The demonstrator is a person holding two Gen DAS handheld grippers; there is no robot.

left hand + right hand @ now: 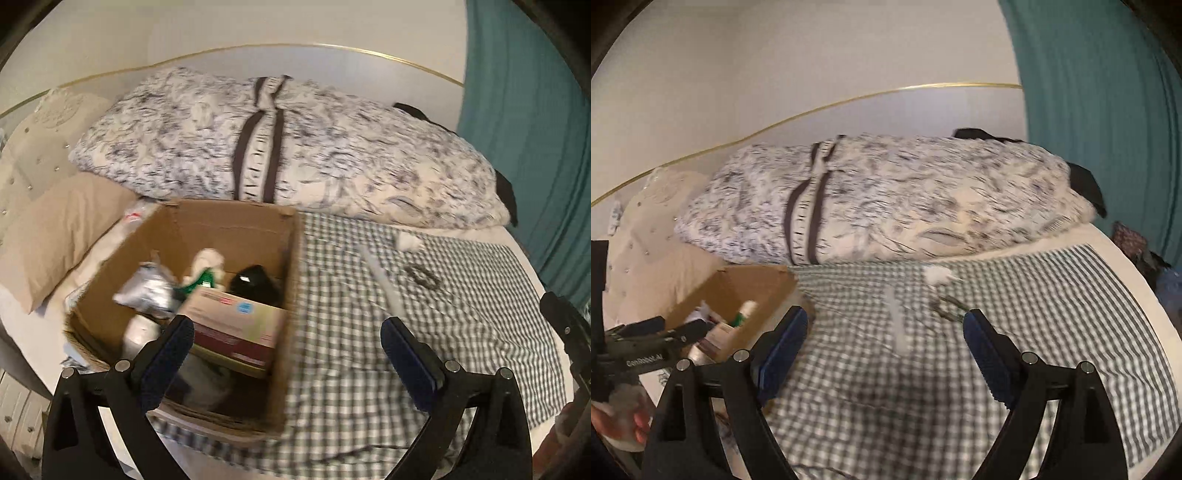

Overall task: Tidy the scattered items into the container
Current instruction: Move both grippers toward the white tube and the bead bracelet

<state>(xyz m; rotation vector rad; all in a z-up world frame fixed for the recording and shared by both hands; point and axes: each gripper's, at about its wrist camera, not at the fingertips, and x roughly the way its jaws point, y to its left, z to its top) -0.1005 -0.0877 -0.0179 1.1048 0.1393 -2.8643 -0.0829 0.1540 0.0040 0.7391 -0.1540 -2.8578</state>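
An open cardboard box (pixel 236 225) (pixel 753 288) stands on the bed. It holds a pink and maroon carton (pixel 236 325), a silver packet (pixel 147 291), a white and green soft toy (pixel 207 269) and a black item (pixel 255 282). My left gripper (pixel 287 328) hangs open over the box's right front corner, with nothing between its pads. On the checked cloth (pixel 369 369) (pixel 886 387) lie a grey stick (pixel 382 284) (pixel 897 321), a white fluffy piece (pixel 408 242) (pixel 938 275) and a dark ring-like thing (pixel 423 277) (pixel 947 308). My right gripper (pixel 886 317) is open and empty above the cloth, short of the stick.
A rolled patterned duvet (pixel 295 147) (pixel 886 199) lies along the back. A beige pillow (pixel 62 229) sits left of the box, against a tufted headboard (pixel 29 155). A teal curtain (pixel 535 129) (pixel 1108 110) hangs at the right. A hand (pixel 628 417) shows at lower left.
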